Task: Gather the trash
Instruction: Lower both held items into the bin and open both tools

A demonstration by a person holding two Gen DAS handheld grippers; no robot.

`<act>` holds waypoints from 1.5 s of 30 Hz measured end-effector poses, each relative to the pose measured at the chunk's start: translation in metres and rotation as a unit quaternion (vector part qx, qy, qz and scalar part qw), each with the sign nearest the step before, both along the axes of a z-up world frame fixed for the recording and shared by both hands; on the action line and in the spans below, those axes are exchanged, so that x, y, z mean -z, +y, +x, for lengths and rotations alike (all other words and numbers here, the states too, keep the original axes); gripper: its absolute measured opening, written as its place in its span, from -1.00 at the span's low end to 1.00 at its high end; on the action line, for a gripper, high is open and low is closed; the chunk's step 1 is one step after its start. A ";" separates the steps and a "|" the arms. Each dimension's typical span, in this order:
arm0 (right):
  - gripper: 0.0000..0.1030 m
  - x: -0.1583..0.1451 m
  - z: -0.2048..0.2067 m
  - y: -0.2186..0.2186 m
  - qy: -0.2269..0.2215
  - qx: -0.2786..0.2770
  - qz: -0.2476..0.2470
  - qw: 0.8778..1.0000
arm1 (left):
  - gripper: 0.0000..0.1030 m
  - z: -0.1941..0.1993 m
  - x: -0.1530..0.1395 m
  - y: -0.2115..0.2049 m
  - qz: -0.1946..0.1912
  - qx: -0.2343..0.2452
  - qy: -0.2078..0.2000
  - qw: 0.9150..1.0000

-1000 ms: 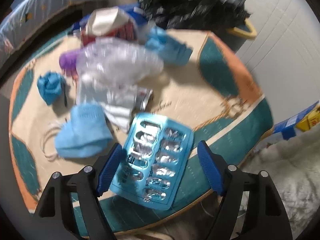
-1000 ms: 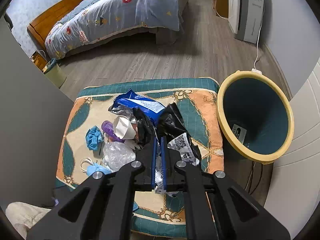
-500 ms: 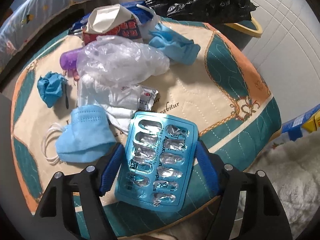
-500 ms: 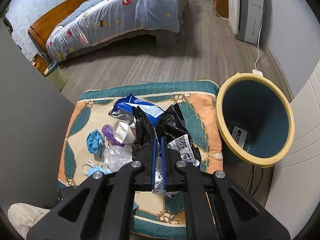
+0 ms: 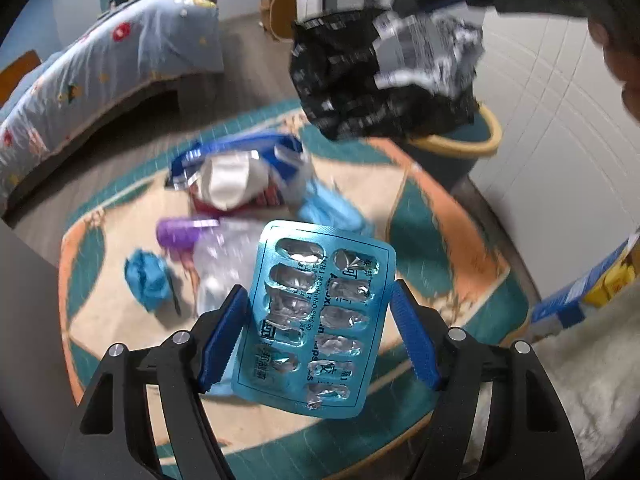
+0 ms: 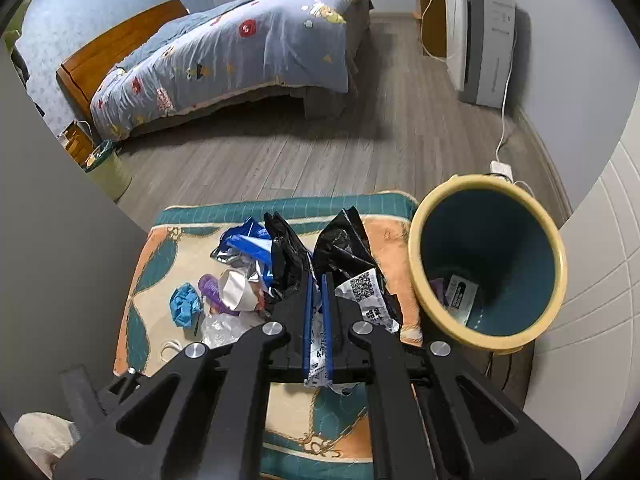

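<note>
My left gripper (image 5: pixel 318 330) is shut on a blue empty pill blister pack (image 5: pixel 314 316) and holds it above the cushion (image 5: pixel 436 240). My right gripper (image 6: pixel 316 300) is shut on a black plastic bag (image 6: pixel 344 248) with white labels, held high above the cushion (image 6: pixel 156 256); the bag also shows in the left wrist view (image 5: pixel 380 68). The blue bin with a yellow rim (image 6: pixel 488 264) stands right of the cushion, with some trash at its bottom; it shows behind the bag in the left wrist view (image 5: pixel 472 140).
On the cushion lie a blue foil wrapper (image 6: pixel 244 244), a paper cup (image 5: pixel 228 180), a purple tube (image 5: pixel 180 232), a crumpled blue glove (image 6: pixel 185 304) and clear plastic (image 5: pixel 224 264). A bed (image 6: pixel 224 56) stands across the wood floor. A white wall panel (image 5: pixel 560 152) is at right.
My left gripper has closed on the blister pack and lifted it off the cushion, tilting up. My right gripper has risen a little with the black bag.
</note>
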State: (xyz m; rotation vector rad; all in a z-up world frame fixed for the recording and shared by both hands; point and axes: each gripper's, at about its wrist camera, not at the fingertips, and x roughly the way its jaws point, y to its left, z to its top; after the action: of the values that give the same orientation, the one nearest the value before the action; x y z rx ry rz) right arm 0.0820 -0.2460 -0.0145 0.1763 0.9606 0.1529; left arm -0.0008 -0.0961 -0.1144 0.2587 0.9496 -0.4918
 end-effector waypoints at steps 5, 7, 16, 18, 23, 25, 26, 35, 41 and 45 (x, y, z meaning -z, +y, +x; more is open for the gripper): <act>-0.91 -0.005 0.002 -0.013 -0.007 0.009 -0.006 1.000 | 0.42 0.009 -0.017 -0.003 -0.005 -0.003 -0.028 1.000; -0.91 -0.004 0.003 -0.021 -0.006 0.015 -0.003 1.000 | 0.42 0.013 -0.021 -0.005 -0.007 -0.004 -0.035 0.999; -0.91 0.005 0.016 -0.054 -0.001 0.040 -0.004 0.999 | 0.43 0.034 -0.036 -0.016 -0.030 -0.008 -0.052 0.998; -0.91 0.007 0.020 -0.061 0.000 0.048 -0.014 0.999 | 0.43 0.041 -0.037 -0.020 -0.033 -0.007 -0.051 0.998; -0.91 0.012 0.032 -0.085 -0.004 0.068 -0.032 0.997 | 0.43 0.053 -0.042 -0.038 -0.029 0.013 -0.055 0.998; -0.91 0.016 0.035 -0.097 -0.002 0.081 -0.031 0.996 | 0.43 0.057 -0.046 -0.046 -0.033 0.021 -0.059 0.998; -0.91 0.017 0.037 -0.102 -0.002 0.086 -0.031 0.996 | 0.43 0.062 -0.049 -0.052 -0.039 0.024 -0.060 0.997; -0.91 0.035 0.043 -0.151 0.008 0.130 -0.031 0.991 | 0.43 0.092 -0.059 -0.100 -0.055 0.066 -0.068 0.994; -0.91 0.048 0.044 -0.190 0.019 0.162 -0.046 0.986 | 0.43 0.116 -0.046 -0.125 -0.052 0.092 -0.056 0.993; -0.91 0.065 0.044 -0.215 0.037 0.193 -0.040 0.980 | 0.43 0.130 -0.032 -0.145 -0.043 0.105 -0.040 0.993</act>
State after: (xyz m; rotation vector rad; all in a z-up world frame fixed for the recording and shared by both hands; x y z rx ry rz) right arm 0.1260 -0.4612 -0.0795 0.2921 0.9877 -0.2497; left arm 0.1294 -0.2414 -0.0822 0.2997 0.8240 -0.7094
